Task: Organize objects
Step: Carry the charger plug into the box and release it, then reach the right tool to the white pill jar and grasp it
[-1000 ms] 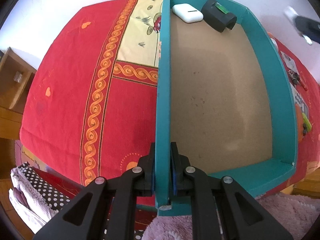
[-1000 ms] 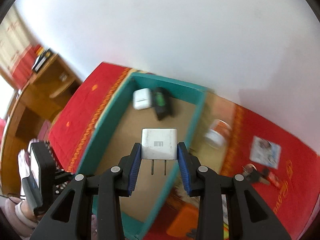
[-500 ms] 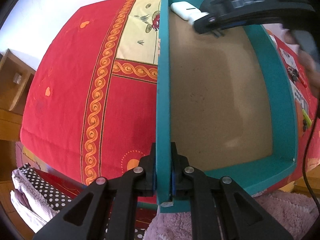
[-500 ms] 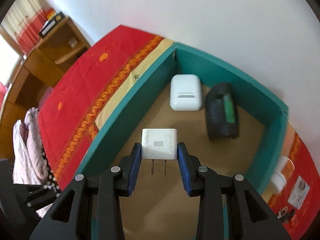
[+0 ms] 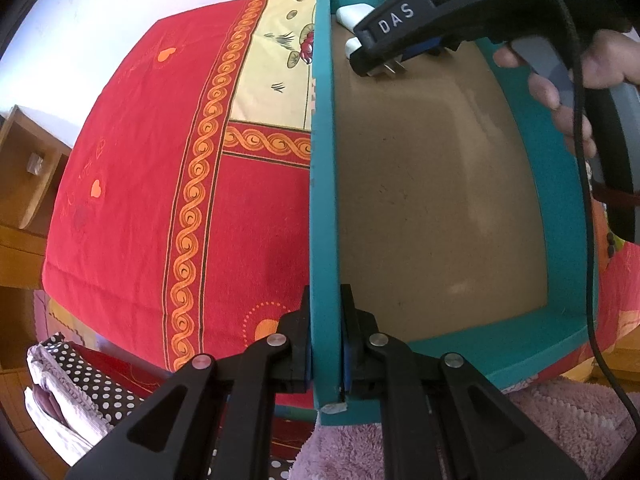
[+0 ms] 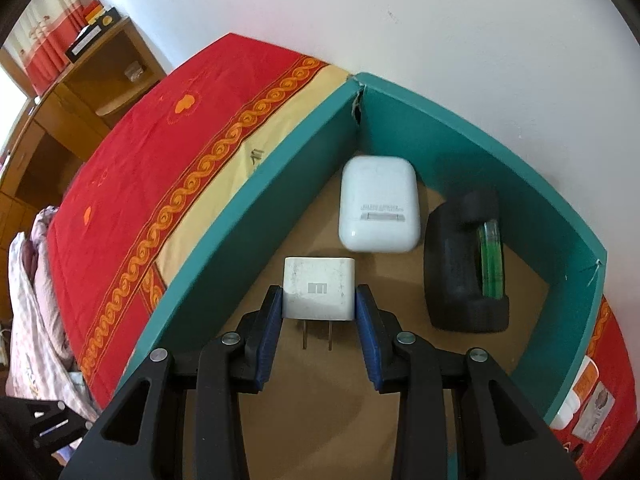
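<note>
Charger lowered into teal box, beside earbud case

One teal box, one white charger, one white case, one black holder.

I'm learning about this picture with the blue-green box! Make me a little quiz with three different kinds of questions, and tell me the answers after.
1. True or false: the white square plug charger is clamped in the right hand-held gripper.
2. What does the left hand-held gripper pinch? A) the red patterned cloth B) a wall of the teal cardboard box C) the white rounded earbud case
3. Fill in: beside the earbud case lies a black holder with a ____ part.

Key: 1 true; 2 B; 3 green.
</note>
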Demonstrator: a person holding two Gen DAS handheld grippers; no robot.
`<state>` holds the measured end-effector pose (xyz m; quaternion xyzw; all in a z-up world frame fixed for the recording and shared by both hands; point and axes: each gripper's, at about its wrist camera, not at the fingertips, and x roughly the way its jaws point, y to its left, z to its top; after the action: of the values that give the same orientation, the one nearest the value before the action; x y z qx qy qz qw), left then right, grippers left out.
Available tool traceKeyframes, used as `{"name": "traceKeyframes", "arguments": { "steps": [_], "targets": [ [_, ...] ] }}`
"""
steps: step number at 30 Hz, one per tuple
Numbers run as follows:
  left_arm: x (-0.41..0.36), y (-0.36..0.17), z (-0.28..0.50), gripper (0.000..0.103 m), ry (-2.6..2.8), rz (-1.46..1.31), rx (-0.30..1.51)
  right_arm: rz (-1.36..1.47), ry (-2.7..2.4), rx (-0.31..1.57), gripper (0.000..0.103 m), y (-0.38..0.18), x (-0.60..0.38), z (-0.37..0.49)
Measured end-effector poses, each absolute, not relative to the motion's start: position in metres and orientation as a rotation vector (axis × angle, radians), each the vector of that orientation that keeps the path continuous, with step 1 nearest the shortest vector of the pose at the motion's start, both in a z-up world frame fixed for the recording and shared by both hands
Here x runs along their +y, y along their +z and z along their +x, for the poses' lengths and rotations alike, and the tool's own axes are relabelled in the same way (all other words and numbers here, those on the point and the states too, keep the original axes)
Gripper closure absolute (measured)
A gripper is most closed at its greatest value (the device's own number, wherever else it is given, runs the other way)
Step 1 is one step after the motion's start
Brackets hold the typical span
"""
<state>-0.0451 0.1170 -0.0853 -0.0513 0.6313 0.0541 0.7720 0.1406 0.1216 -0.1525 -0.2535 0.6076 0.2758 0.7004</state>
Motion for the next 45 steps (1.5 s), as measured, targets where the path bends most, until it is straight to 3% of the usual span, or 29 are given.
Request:
{"name": "traceKeyframes", "arguments": {
  "steps": [5, 9, 27, 36, 45],
  "targets": [
    [0.118, -0.084, -0.046, 0.095, 0.117, -0.114, 1.367, -0.56, 0.6, 1.349, 0.064, -0.156, 0.131, 0.143],
    [0.118, -0.084, -0.046, 0.094, 0.117, -0.114, 1.367, -0.48, 0.613, 1.338, 0.053, -0.144, 0.126, 0.14],
    [0.124, -0.082, -0.048, 0.094, 0.119, -0.126, 1.364, -0.373, 0.515, 1.186, 0.052, -0.036, 0.002, 0.11],
    [0.124, -0.083, -0.047, 0.094, 0.126, -0.124, 1.364, -0.29, 0.326, 1.217, 0.052, -0.049, -0.071, 0.12],
    [0.121, -0.085, -0.047, 0.094, 0.128, -0.114, 1.366, -0.303, 0.304, 1.224, 0.052, -0.081, -0.077, 0.144]
  ]
}}
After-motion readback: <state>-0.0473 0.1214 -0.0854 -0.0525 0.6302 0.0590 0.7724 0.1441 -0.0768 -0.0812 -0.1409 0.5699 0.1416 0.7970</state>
